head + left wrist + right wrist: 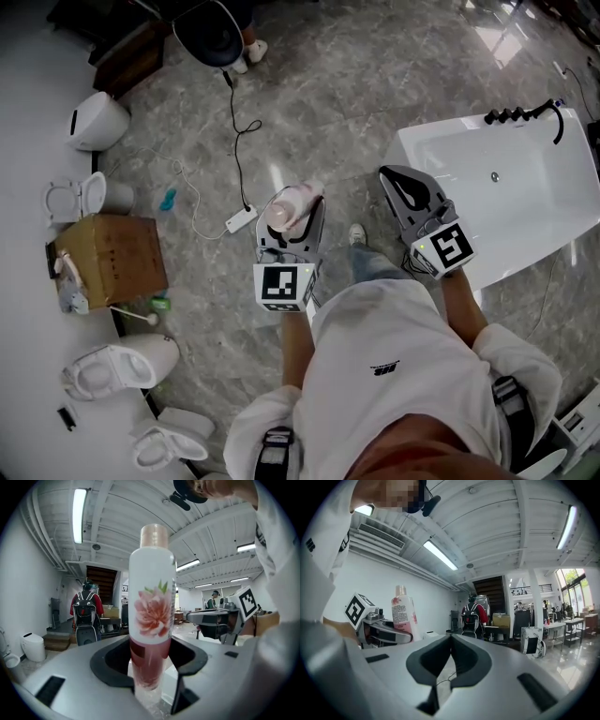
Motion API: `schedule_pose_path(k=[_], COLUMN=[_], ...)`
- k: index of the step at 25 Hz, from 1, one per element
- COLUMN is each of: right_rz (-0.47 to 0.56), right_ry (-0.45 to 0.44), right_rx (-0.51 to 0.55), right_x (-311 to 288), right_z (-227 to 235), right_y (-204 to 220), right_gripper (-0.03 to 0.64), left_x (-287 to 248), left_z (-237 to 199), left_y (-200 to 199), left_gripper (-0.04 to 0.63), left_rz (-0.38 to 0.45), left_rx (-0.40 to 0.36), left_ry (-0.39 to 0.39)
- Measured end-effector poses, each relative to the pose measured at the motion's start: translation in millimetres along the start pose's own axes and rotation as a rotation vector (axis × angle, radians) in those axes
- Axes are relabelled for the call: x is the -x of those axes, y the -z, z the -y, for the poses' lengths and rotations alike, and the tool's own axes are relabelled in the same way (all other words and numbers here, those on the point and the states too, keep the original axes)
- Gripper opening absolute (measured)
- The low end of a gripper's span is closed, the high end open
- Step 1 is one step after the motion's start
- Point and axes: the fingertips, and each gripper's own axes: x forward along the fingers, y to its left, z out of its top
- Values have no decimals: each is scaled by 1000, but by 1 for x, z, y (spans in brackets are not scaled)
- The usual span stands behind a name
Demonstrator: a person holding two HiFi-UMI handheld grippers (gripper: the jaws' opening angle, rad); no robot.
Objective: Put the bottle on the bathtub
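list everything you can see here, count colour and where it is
white plastic bottle with pink flower label: one, white and pink, upright in the left gripper's jaws
rectangular white bathtub: one, white, on the floor at right
black faucet: one, black, on the bathtub's far rim
brown cardboard box: one, brown, on the floor at left
white ceramic toilets: at least three, white, along the left edge
white power strip: one, white, on the grey floor with its cable
bystander with a backpack: one, red top, far behind
left gripper: one, grey, closed on the bottle
right gripper: one, grey, jaws together, empty
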Motion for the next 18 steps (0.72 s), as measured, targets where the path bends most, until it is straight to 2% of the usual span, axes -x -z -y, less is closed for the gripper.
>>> schedule_pose_path(k=[11,18], right_rz=[28,16], right_ry=[11,34], right_rx=[-28,-35], right_x=[-91,-130], right_z=[112,153], right_y=[-6,3], right_gripper=[-6,-6], left_x=[-135,-193], left_z=[-48,-67], left_y=[-28,-35], left_gripper=[232,232], left_rz=[-26,-26], left_rx=[-17,-29], left_ry=[25,66])
